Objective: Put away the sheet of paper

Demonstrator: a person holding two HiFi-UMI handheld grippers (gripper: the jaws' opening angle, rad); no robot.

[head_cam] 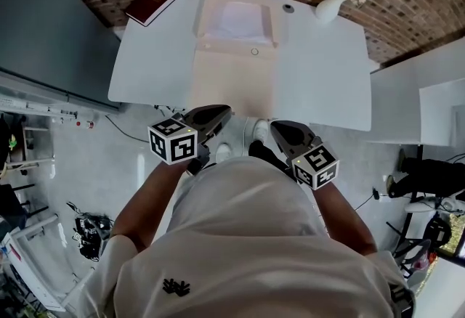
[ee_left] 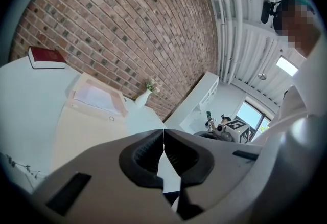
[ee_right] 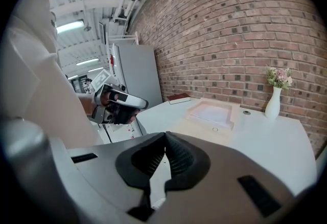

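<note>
Left tool [ee_left: 163,133] and right tool [ee_right: 165,136] hang pressed together and empty, short of the worktop [head_cam: 327,80], and the sheet of paper [head_cam: 238,20] seems to lie in the tray [head_cam: 201,15] well ahead of them, so the job looks done, or else calls for a forward reach.

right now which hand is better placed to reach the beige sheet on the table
Left, but only slightly. In the head view the left gripper meets the near edge of the beige sheet, while the right gripper stops just short of the table. Both are shut and empty, so either must open first.
</note>
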